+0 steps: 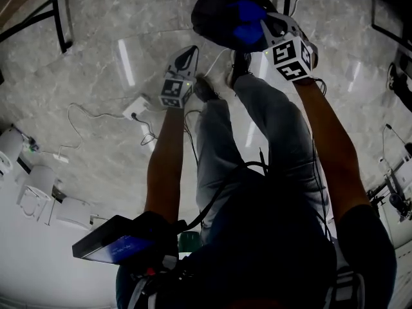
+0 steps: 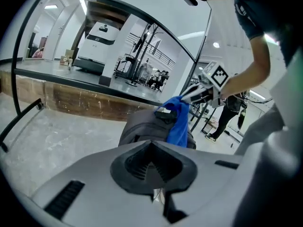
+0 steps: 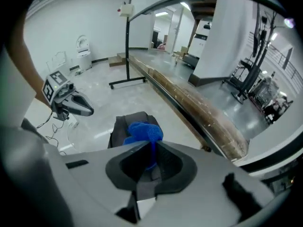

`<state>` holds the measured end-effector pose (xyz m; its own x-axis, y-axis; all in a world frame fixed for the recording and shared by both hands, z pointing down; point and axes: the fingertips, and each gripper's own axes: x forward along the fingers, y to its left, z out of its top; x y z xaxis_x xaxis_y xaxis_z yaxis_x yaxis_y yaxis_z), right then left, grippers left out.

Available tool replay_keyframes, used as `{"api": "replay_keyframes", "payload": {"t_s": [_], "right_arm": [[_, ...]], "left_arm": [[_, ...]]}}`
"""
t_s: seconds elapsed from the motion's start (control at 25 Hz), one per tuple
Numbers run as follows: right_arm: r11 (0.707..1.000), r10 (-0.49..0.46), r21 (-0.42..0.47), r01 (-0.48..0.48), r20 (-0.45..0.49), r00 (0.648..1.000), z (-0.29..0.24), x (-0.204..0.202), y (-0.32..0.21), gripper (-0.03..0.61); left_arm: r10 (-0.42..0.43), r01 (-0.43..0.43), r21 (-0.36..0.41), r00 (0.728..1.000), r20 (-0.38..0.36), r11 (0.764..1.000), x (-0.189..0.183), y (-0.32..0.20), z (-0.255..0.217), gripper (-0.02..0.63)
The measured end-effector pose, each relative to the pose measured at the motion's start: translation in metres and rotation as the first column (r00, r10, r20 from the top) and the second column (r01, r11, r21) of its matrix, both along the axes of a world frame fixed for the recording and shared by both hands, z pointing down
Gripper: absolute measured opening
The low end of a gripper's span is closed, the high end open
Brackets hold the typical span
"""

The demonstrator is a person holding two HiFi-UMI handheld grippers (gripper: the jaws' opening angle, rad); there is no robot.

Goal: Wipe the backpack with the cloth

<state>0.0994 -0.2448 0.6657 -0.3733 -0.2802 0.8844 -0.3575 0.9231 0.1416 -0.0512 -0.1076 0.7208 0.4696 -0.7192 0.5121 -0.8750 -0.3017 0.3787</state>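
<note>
A dark backpack stands on the pale marble floor, at the top middle of the head view. A blue cloth lies against its top, and my right gripper is shut on that cloth. The right gripper view shows the blue cloth pinched between the jaws, with the backpack just beyond. My left gripper hangs to the left of the backpack, apart from it, shut and empty. From the left gripper view, the cloth drapes down the backpack below the right gripper.
A white power strip with loose cables lies on the floor at the left. The person's shoes stand just in front of the backpack. Black metal frames and a low wooden ledge lie beyond. Another person stands farther back.
</note>
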Motion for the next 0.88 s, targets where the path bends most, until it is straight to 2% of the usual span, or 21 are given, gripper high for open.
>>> {"api": "replay_keyframes", "payload": {"t_s": [0.12, 0.24, 0.36, 0.44, 0.52, 0.6, 0.72, 0.88], "right_arm": [[0.98, 0.119, -0.156, -0.12, -0.013, 0.993, 0.037, 0.009, -0.013, 0.034], [0.904, 0.335, -0.308, -0.298, 0.073, 0.94, 0.056, 0.016, -0.026, 0.035], [0.841, 0.439, -0.402, -0.362, 0.115, 0.891, 0.059, 0.019, -0.028, 0.035], [0.822, 0.466, -0.431, -0.372, 0.133, 0.875, 0.059, 0.022, -0.025, 0.035], [0.821, 0.472, -0.434, -0.371, 0.15, 0.869, 0.054, 0.024, -0.028, 0.035], [0.806, 0.496, -0.45, -0.383, 0.163, 0.853, 0.05, 0.026, -0.028, 0.039], [0.779, 0.536, -0.477, -0.407, 0.172, 0.827, 0.05, 0.033, -0.031, 0.099], [0.771, 0.558, -0.468, -0.432, 0.17, 0.812, 0.047, 0.04, -0.054, 0.106]], "left_arm": [[0.001, -0.001, 0.002, 1.0, 0.004, 1.0, -0.001, -0.004, -0.008, -0.011], [0.006, -0.006, 0.003, 1.0, 0.007, 1.0, 0.0, -0.01, -0.014, -0.011], [0.012, -0.012, 0.003, 1.0, 0.009, 1.0, 0.001, -0.016, -0.021, -0.011], [0.017, -0.017, 0.0, 1.0, 0.009, 1.0, 0.001, -0.017, -0.024, -0.011], [0.023, -0.023, 0.002, 1.0, 0.008, 1.0, -0.001, -0.022, -0.028, -0.011], [0.028, -0.028, 0.002, 1.0, 0.007, 1.0, -0.001, -0.023, -0.032, -0.011], [0.041, -0.041, 0.004, 0.999, 0.007, 0.999, 0.0, -0.021, -0.038, -0.011], [0.045, -0.045, 0.016, 0.999, 0.013, 0.999, -0.004, -0.027, -0.037, -0.011]]}}
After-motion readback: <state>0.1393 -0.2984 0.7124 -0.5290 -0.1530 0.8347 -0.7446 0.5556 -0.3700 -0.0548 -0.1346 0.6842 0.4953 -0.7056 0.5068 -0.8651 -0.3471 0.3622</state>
